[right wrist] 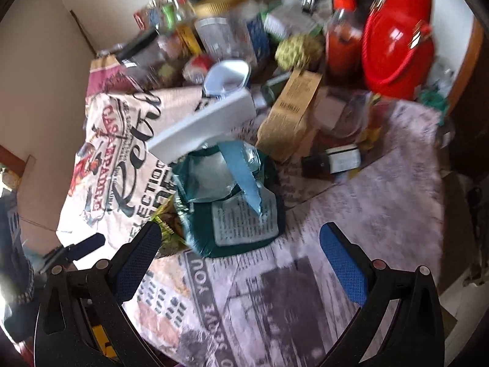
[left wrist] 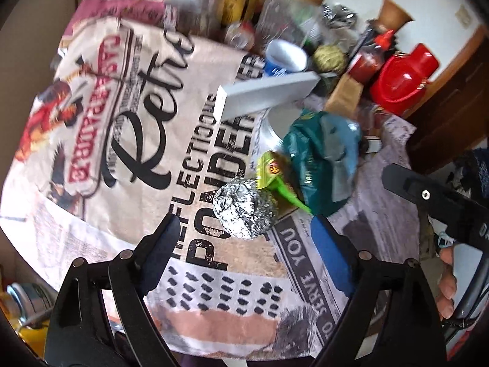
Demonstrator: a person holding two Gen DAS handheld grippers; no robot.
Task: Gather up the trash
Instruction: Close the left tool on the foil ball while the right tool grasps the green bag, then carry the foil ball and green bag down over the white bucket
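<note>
Both tongs spread wide, left tongs (left wrist: 244,232) near foil ball (left wrist: 243,209), printed tablecloth (left wrist: 122,116)

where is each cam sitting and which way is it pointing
Left wrist: on the left gripper, facing the foil ball; its open fingers, the other gripper and a hand show.
Right wrist: on the right gripper, facing the green bag; its open fingers show.
Shared: green bag, white box, red container.
</note>
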